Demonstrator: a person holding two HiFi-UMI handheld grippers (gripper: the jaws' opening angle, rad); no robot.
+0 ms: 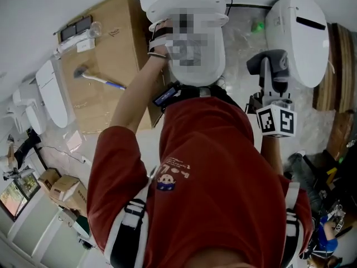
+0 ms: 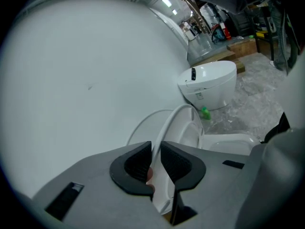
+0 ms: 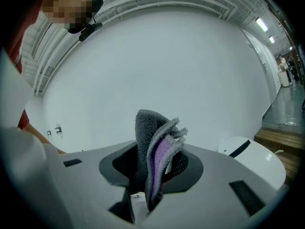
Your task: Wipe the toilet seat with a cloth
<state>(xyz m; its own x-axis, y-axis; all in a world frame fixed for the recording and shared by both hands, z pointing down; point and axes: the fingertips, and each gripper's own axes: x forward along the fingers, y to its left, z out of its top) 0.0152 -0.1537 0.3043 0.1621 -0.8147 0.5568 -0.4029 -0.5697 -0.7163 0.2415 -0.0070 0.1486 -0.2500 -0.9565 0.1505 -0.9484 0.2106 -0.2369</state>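
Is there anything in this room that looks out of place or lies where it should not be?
Yes. A hammer-like tool lies loose on the cardboard box at the left of the head view, and a small green object sits on the floor beside the right-hand toilet. Neither seems to belong to the wiping.

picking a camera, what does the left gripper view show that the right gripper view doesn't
Left only: the left gripper shut on the thin rim of a raised toilet seat, and a green object on the floor. Right only: the right gripper shut on a grey cloth with purple lining. Both: the white wall and another white toilet behind.
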